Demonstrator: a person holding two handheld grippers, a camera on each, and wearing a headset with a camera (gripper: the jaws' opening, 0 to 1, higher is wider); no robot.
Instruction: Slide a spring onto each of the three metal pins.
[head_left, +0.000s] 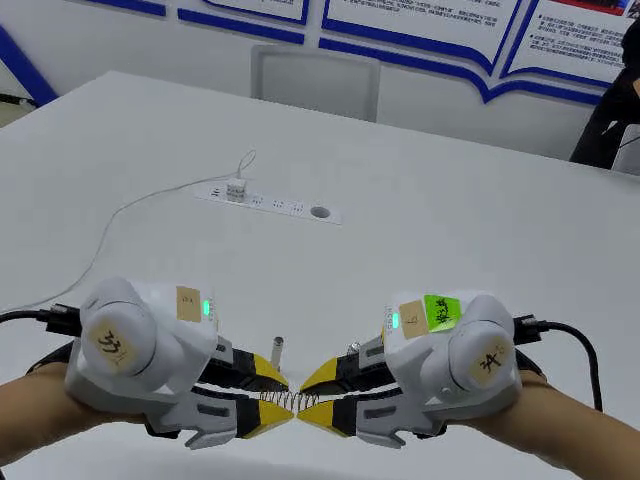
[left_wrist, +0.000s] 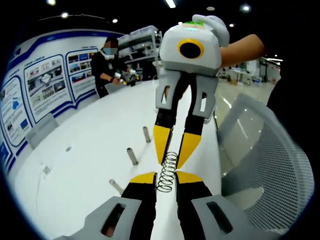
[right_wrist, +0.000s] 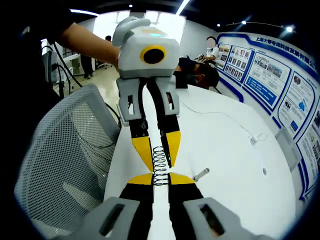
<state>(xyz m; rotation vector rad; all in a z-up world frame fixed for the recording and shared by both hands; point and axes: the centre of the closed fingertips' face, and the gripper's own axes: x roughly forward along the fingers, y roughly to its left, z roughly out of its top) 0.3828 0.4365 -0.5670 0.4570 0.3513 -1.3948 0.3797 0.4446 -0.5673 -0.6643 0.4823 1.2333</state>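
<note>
L gripper (head_left: 278, 400) & R gripper (head_left: 312, 398) meet tip to tip low in head view, just above the near edge of the white table (head_left: 420, 210). Spring (head_left: 293, 402) lies level btwn them, one end in each claw. Both claws closed down to approx the spring's width, yellow tips pinching it, nothing else held.

L gripper view: own gripper (left_wrist: 166, 179) has the near end of the spring (left_wrist: 167, 172); R gripper (left_wrist: 172, 156) comes down from the top and grips the far end. Three pins (left_wrist: 132, 156) stand in a row on the table (left_wrist: 90, 150), off to the left of the spring in that view, apart from it and bare, no spring on any.

R gripper view: own gripper (right_wrist: 161, 179) clamps the spring (right_wrist: 160, 167), L gripper (right_wrist: 156, 150) opposite on the other end. One pin (right_wrist: 201, 174) close beside the tips, not touching.

Head view: a pin (head_left: 277, 351) stands just behind the tips. Farther back, socket strip (head_left: 268, 202) w/ white cable (head_left: 130, 215) running left. Mesh chair (left_wrist: 260, 150) beside the table
</note>
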